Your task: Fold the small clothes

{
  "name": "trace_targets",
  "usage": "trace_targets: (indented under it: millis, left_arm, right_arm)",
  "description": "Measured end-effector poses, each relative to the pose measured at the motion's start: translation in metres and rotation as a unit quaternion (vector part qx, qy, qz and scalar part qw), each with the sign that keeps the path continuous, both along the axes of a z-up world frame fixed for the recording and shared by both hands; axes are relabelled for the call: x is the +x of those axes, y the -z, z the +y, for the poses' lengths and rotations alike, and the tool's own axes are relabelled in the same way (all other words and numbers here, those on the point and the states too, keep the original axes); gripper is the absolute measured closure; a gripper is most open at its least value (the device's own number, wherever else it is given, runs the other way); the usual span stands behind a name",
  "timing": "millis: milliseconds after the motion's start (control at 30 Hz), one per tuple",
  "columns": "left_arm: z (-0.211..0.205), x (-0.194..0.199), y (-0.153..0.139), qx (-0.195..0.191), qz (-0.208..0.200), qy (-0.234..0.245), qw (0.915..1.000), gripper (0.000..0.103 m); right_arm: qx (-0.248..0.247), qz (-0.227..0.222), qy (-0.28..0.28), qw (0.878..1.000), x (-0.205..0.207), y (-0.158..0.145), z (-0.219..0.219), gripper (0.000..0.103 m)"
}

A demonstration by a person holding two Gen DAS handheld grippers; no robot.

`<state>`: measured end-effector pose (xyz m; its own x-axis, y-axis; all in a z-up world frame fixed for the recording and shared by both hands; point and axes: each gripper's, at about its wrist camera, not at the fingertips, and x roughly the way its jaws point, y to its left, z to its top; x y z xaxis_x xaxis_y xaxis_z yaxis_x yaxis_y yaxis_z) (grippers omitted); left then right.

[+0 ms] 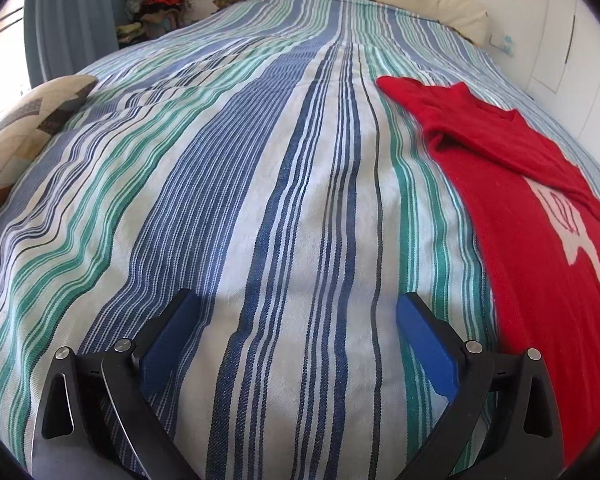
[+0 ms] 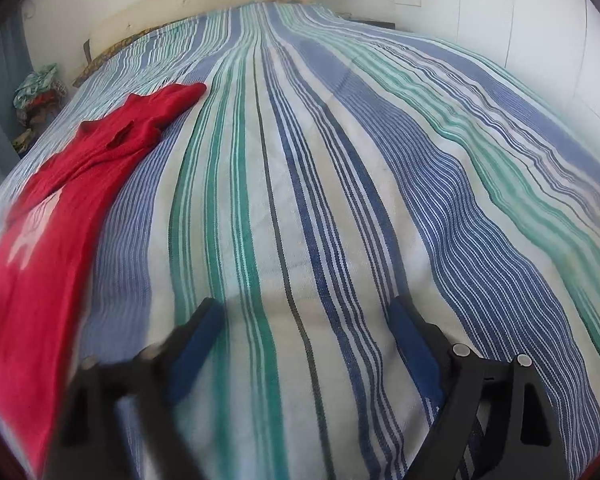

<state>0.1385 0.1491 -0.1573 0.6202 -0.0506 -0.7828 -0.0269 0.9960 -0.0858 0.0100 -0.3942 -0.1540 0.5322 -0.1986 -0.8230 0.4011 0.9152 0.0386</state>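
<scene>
Fingers of both grippers stand wide apart and hold nothing; between the blue pads of the left gripper (image 1: 296, 312) there is only the striped bed cover (image 1: 260, 168), and the same is true for the right gripper (image 2: 304, 316), though its left finger (image 2: 196, 336) is blurred.

Red small garment (image 1: 532, 248) — a top with a pale print on the front — lies flat on the bed; seen from the left gripper it is to the right of the right finger (image 1: 428, 344), close beside it but not touching; seen from the right gripper the garment (image 2: 40, 248) is to the left of the left finger, also apart from it. So the garment lies in the space between the two grippers. One sleeve is already laid over the body toward the chest, and the other sleeve stretches away beyond the fingers, toward the far end of the bed.

As I judge it, the folding is in an early or middle stage — some of the side folding seems done, and both grippers are free, between two grasps. The next move probably calls for bringing the fingers over an edge of the garment, perhaps the hem or the long sleeve; the pads must pinch only the red cloth and not the cover under it; both sides should lift together, or the fold may become crooked.
</scene>
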Motion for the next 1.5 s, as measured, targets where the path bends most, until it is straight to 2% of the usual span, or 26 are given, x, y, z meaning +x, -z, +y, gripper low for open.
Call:
trace_targets:
  millis: [133, 167, 233, 267, 333, 400, 467, 500, 600, 700, 733, 767, 800, 833, 867, 900, 933, 1033, 1100, 1167, 1233, 1300, 1367, 1433, 1500]
  left_arm:
    - [0.007, -0.005, -0.014, -0.022, 0.039, -0.003, 0.9990, 0.005]
    - [0.009, -0.013, -0.023, -0.041, 0.043, -0.007, 0.9982, 0.006]
    - [0.012, -0.035, -0.040, -0.108, 0.044, 0.007, 0.9931, 0.009]
    - [0.010, -0.048, -0.045, -0.142, 0.050, 0.024, 0.9883, 0.011]
    - [-0.004, -0.069, -0.050, -0.180, 0.077, 0.068, 0.9783, 0.017]
    - [-0.023, -0.087, -0.047, -0.191, 0.103, 0.110, 0.9699, 0.023]
    - [-0.040, -0.098, -0.040, -0.192, 0.129, 0.137, 0.9633, 0.031]
    - [-0.046, -0.101, -0.037, -0.193, 0.138, 0.145, 0.9606, 0.032]
    - [-0.059, -0.105, -0.036, -0.179, 0.142, 0.158, 0.9607, 0.032]
    - [-0.061, -0.101, -0.036, -0.186, 0.146, 0.154, 0.9594, 0.032]
    - [-0.062, -0.100, -0.034, -0.192, 0.149, 0.159, 0.9568, 0.039]
    - [-0.065, -0.098, -0.032, -0.198, 0.156, 0.164, 0.9538, 0.051]
    - [-0.066, -0.097, -0.031, -0.197, 0.160, 0.163, 0.9535, 0.055]
    - [-0.067, -0.097, -0.030, -0.196, 0.161, 0.162, 0.9535, 0.062]
    - [-0.067, -0.097, -0.030, -0.201, 0.162, 0.163, 0.9522, 0.080]
    - [-0.066, -0.096, -0.029, -0.207, 0.167, 0.162, 0.9503, 0.091]
    - [-0.064, -0.096, -0.028, -0.216, 0.173, 0.160, 0.9477, 0.096]
    - [-0.058, -0.100, -0.037, -0.237, 0.165, 0.155, 0.9448, 0.098]
    - [-0.049, -0.101, -0.046, -0.279, 0.160, 0.145, 0.9357, 0.098]
    - [-0.042, -0.092, -0.060, -0.328, 0.144, 0.132, 0.9245, 0.098]
    - [-0.039, -0.071, -0.075, -0.358, 0.123, 0.124, 0.9174, 0.098]
    - [-0.038, -0.038, -0.087, -0.380, 0.105, 0.114, 0.9120, 0.098]
    - [-0.041, 0.004, -0.096, -0.384, 0.084, 0.105, 0.9136, 0.098]
    - [-0.046, 0.050, -0.101, -0.373, 0.067, 0.096, 0.9207, 0.098]
    - [-0.050, 0.098, -0.099, -0.375, 0.066, 0.084, 0.9209, 0.098]
  right_arm:
    - [-0.002, 0.003, -0.002, 1.000, -0.001, -0.002, 0.001, 0.018]
    - [-0.001, 0.005, -0.003, 1.000, -0.002, -0.005, 0.001, 0.018]
    - [0.012, 0.010, -0.001, 1.000, -0.007, -0.016, 0.004, 0.019]
    - [0.030, 0.002, -0.006, 1.000, -0.012, -0.026, 0.007, 0.020]
    - [0.089, -0.033, -0.040, 0.995, -0.026, -0.048, 0.021, 0.020]
    - [0.159, -0.048, -0.093, 0.982, -0.036, -0.063, 0.043, 0.021]
    - [0.226, -0.034, -0.136, 0.964, -0.042, -0.063, 0.064, 0.025]
    - [0.253, -0.023, -0.150, 0.955, -0.045, -0.059, 0.075, 0.028]
    - [0.295, 0.025, -0.156, 0.942, -0.045, -0.037, 0.092, 0.036]
    - [0.306, 0.046, -0.147, 0.940, -0.042, -0.019, 0.099, 0.040]
    - [0.321, 0.047, -0.145, 0.935, -0.041, -0.015, 0.101, 0.042]
    - [0.339, 0.047, -0.147, 0.928, -0.038, -0.012, 0.103, 0.043]
    - [0.352, 0.047, -0.148, 0.923, -0.035, -0.008, 0.105, 0.047]
    - [0.359, 0.047, -0.147, 0.920, -0.032, -0.004, 0.106, 0.055]
    - [0.364, 0.050, -0.144, 0.919, -0.030, 0.000, 0.107, 0.061]
    - [0.368, 0.054, -0.145, 0.917, -0.026, 0.003, 0.107, 0.079]
    - [0.367, 0.061, -0.149, 0.916, -0.024, 0.004, 0.109, 0.095]
    - [0.363, 0.068, -0.163, 0.915, -0.027, 0.000, 0.112, 0.097]
    - [0.367, 0.055, -0.166, 0.914, -0.029, -0.009, 0.110, 0.097]
    - [0.385, 0.028, -0.159, 0.909, -0.028, -0.020, 0.104, 0.097]
    - [0.403, -0.006, -0.150, 0.903, -0.019, -0.032, 0.097, 0.097]
    - [0.404, -0.038, -0.145, 0.902, 0.001, -0.046, 0.090, 0.098]
    - [0.396, -0.072, -0.136, 0.905, 0.029, -0.060, 0.081, 0.098]
    - [0.376, -0.101, -0.129, 0.912, 0.066, -0.072, 0.071, 0.098]
    - [0.356, -0.124, -0.118, 0.919, 0.108, -0.081, 0.060, 0.098]
